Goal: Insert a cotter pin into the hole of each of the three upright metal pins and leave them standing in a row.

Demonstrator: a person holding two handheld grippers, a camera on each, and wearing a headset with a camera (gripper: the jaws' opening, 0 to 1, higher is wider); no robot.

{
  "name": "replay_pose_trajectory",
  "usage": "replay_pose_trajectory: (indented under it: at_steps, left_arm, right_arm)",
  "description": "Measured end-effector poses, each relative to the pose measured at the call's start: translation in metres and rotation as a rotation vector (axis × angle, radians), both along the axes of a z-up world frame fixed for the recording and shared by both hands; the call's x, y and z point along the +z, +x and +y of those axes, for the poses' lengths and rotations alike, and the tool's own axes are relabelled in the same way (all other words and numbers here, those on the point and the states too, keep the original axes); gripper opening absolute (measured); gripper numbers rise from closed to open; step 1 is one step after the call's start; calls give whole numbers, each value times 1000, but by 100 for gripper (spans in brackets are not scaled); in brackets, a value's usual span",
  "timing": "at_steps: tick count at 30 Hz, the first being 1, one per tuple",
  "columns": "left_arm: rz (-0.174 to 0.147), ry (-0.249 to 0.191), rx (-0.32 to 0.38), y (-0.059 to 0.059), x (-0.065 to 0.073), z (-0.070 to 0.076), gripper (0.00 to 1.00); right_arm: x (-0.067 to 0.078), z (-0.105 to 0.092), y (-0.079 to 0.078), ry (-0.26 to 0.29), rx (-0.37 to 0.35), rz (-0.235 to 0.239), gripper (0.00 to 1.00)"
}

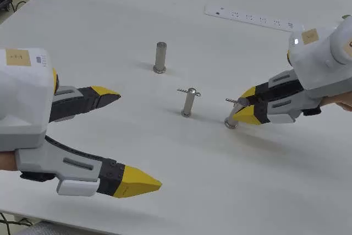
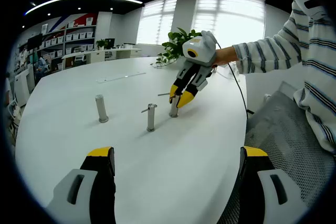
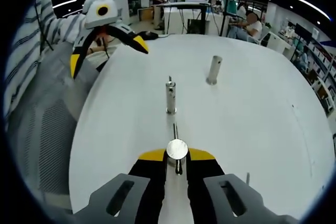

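Observation:
Three metal pins stand on the white table (image 1: 110, 20). The far pin (image 1: 160, 58) (image 2: 101, 108) (image 3: 213, 70) is bare and upright. A cotter pin (image 1: 188, 91) runs through the top of the middle pin (image 1: 189, 104) (image 2: 151, 117) (image 3: 170, 97). The nearest pin (image 1: 233, 116) (image 2: 173, 107) (image 3: 177, 149) leans, with a cotter pin (image 1: 231, 100) (image 3: 175, 129) through it, and my right gripper (image 1: 242, 106) (image 2: 179, 96) (image 3: 177, 156) is shut around its upper end. My left gripper (image 1: 132, 138) (image 2: 177, 153) (image 3: 107, 45) hangs wide open to the left, holding nothing.
A white power strip (image 1: 253, 19) lies at the far right of the table. The table's near edge (image 1: 82, 221) runs just below the left gripper. A mesh chair (image 2: 289, 129) stands beside the table.

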State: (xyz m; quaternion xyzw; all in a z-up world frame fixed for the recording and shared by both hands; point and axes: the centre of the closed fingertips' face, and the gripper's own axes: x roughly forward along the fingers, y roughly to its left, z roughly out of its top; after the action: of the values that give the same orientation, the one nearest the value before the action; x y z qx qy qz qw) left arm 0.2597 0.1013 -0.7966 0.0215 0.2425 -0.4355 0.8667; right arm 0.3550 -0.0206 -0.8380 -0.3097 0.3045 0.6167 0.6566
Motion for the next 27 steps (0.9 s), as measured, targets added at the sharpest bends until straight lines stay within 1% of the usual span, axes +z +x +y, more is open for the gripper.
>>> replay_pose_trajectory:
  at_steps: [1, 2, 4, 5, 7, 8, 10, 11, 13, 14, 16, 17, 18, 19, 22, 25, 27]
  left_arm:
    - [2, 3, 1, 0, 0, 0, 99]
    - [7, 4, 1, 0, 0, 0, 99]
    - [13, 9, 1, -1, -1, 1, 99]
    - [12, 12, 0, -1, -1, 1, 99]
    - [-9, 21, -21, -3, 0, 0, 98]
    - [-9, 24, -25, -3, 1, 0, 96]
    - [-4, 27, -28, -4, 1, 0, 94]
    - [-1, 28, -27, -4, 1, 0, 95]
    - [1, 34, -18, -3, 0, 1, 96]
    - [3, 35, -15, -3, 0, 2, 97]
    - [10, 38, -7, -1, 0, 3, 97]
    - [9, 37, -6, -1, 0, 2, 97]
    - [9, 37, -6, 0, 1, 2, 97]
    - [11, 37, -4, 1, 1, 1, 97]
    - [9, 34, 1, 4, 4, 0, 97]
    - [7, 30, 1, 6, 6, -2, 96]
    - [1, 32, -5, 6, 7, -3, 96]
  right_arm:
    - [-2, -1, 0, -9, 6, -11, 17]
    - [-3, -1, -1, -7, 0, -13, 21]
    - [-2, -2, 1, 18, -29, -19, 25]
    - [-2, -4, 1, 21, -36, -17, 26]
    - [-4, -9, 0, 22, -54, -15, 26]
    - [-4, -11, 1, 22, -62, -19, 26]
    - [0, -16, 0, 50, -102, -14, 29]
    - [3, -18, 0, 82, -137, -7, 31]
    - [6, -23, -1, 106, -176, 7, 33]
    - [6, -30, -3, 108, -197, 14, 34]
    - [7, -39, -6, 123, -229, 13, 36]
    - [7, -41, -7, 124, -232, 14, 38]
    - [9, -46, -9, 136, -253, 14, 40]
    - [11, -48, -10, 149, -274, 17, 41]
    - [19, -56, -17, 210, -342, 28, 46]
    - [25, -62, -22, 234, -381, 22, 52]
    - [28, -64, -24, 245, -406, 16, 57]
